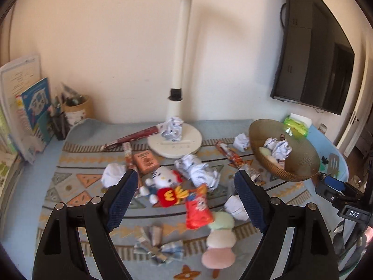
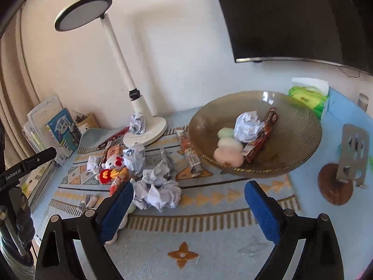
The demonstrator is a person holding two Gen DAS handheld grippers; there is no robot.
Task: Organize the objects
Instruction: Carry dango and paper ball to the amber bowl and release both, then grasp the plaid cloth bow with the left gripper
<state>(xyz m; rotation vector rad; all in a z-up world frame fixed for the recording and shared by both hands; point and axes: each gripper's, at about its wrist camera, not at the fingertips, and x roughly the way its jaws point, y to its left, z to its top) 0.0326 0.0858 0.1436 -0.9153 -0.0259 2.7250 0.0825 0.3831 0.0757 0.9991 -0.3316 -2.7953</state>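
Cluttered desk (image 2: 338, 121): both claws, left claw (image 1: 184, 198) and right claw (image 2: 188, 206), gape apart, empty; reaching for crumpled paper (image 2: 158, 191) could nudge the nearby glass bowl (image 2: 300, 163).

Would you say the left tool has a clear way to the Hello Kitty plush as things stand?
Probably yes: the left tool is open and empty, and the Hello Kitty plush lies uncovered just ahead between its fingers.

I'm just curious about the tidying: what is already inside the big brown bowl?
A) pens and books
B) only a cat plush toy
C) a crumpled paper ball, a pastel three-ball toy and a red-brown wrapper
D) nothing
C: in the right wrist view the bowl holds a crumpled paper ball, a pastel three-ball toy and a red-brown wrapper.
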